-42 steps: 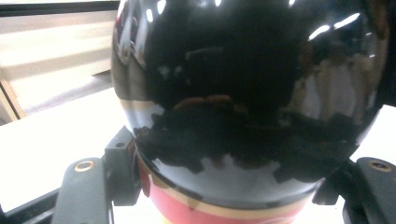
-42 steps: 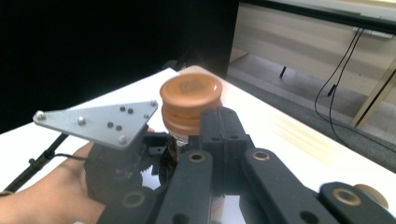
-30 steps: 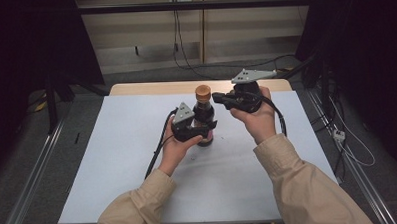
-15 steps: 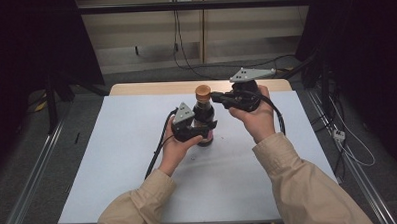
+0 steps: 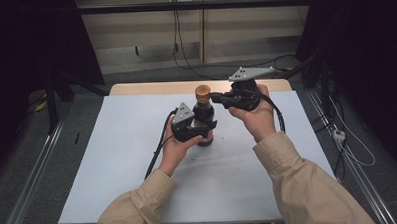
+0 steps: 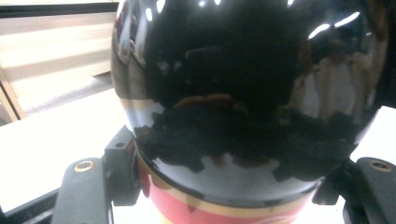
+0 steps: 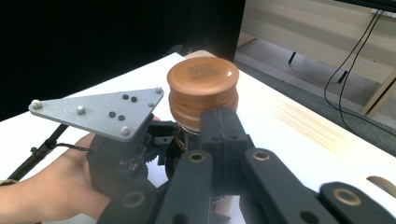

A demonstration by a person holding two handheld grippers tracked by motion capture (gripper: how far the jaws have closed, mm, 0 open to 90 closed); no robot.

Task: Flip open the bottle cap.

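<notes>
A dark glossy bottle with a brown round cap stands upright near the middle of the white table. My left gripper is shut on the bottle's body from the left. In the left gripper view the black glass and its red label band sit between the fingers. My right gripper is held level at cap height, jaws shut together. Its tip rests just in front of the bottle's neck, under the cap. I cannot tell whether it touches.
The left gripper's grey plate and the hand that holds it lie just left of the cap in the right gripper view. Cables trail from both grippers across the table. Metal rails run along both sides, with floor cables at the right.
</notes>
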